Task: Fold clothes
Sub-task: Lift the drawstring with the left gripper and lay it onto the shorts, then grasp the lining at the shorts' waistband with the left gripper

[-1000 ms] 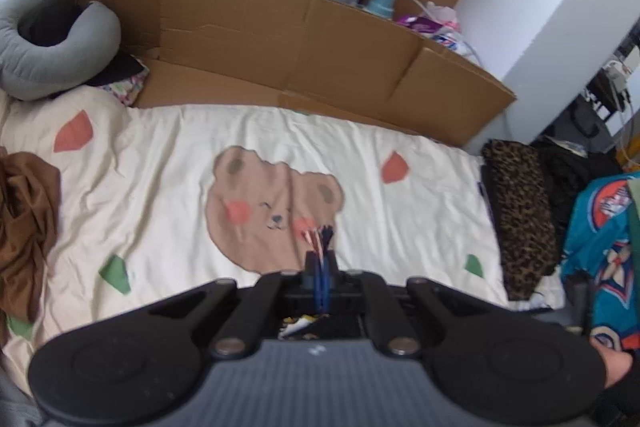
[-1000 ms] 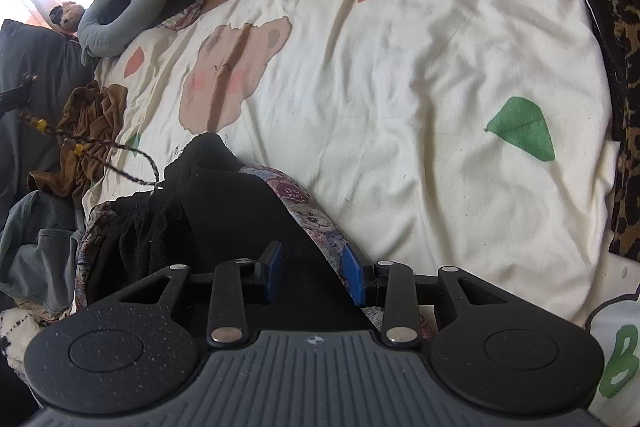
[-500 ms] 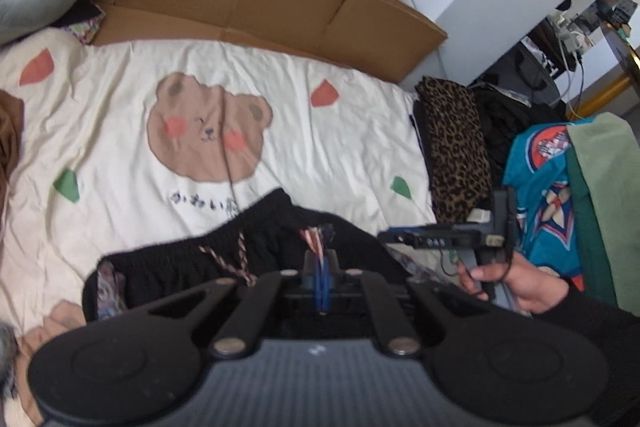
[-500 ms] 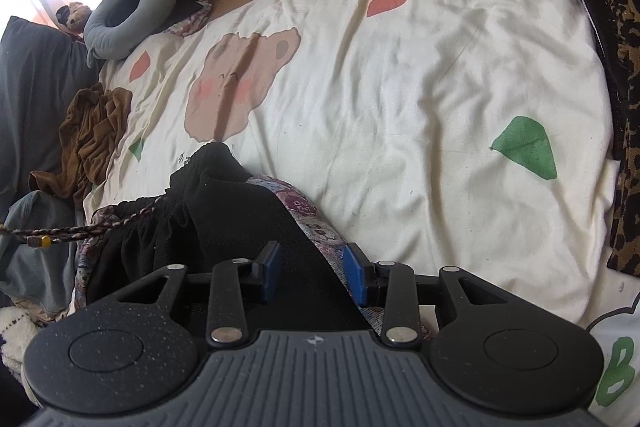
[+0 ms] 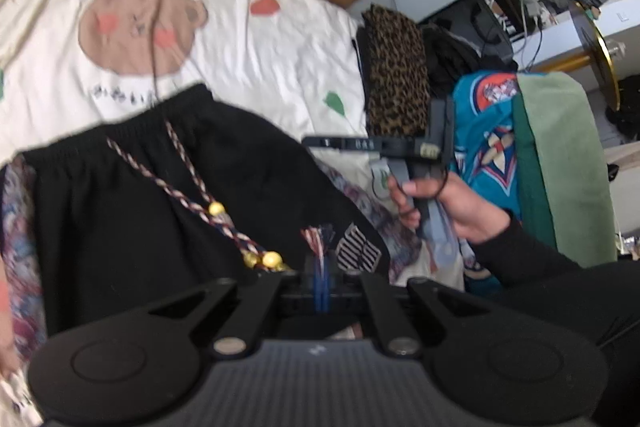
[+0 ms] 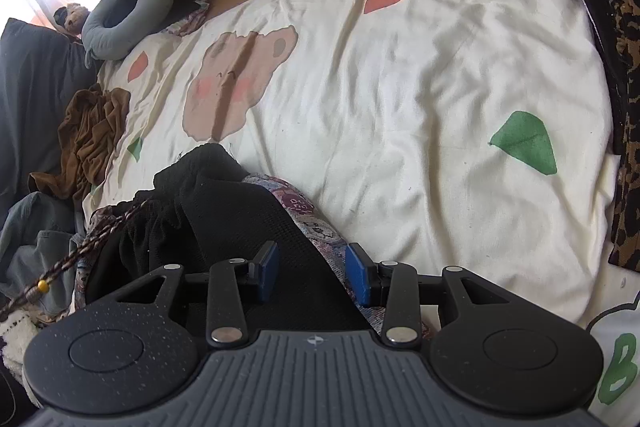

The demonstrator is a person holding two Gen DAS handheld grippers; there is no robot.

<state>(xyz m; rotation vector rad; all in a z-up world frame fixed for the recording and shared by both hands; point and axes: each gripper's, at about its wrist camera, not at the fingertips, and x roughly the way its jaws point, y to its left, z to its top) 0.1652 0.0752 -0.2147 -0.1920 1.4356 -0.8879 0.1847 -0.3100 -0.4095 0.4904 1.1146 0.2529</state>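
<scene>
The black drawstring shorts (image 5: pixel 168 195) are lying on the bear-print bed sheet (image 5: pixel 256 51), waistband toward the far side, with a patterned inner layer showing along both edges. The left gripper (image 5: pixel 320 267) is pinching the tasselled end of the braided drawstring (image 5: pixel 188 183): its blue fingers are pressed together and the frayed red, white and blue tassel is sticking up out of them. Holding the cord this way is probably meant to get it clear of the cloth, or laid flat on the front, so that it does not bunch inside a fold. The cord with its gold beads is running slack across the black fabric up to the waistband.

The right gripper (image 6: pixel 312 273) is sitting low over the right edge of the shorts (image 6: pixel 224 211), its fingers parted to a middling width with black mesh cloth between them but not clamped. From the left wrist view the person's hand (image 5: pixel 448 203) is gripping that tool's handle just beside the garment. That gripper is likely waiting there to take the side edge.

The shorts are spread but rumpled, showing no clean fold, so they are either being flattened ahead of folding or being tidied between folds. A leopard-print garment (image 6: pixel 616 75) is lying at the bed's right edge, and a crumpled brown garment (image 6: pixel 92 143) at the left.
</scene>
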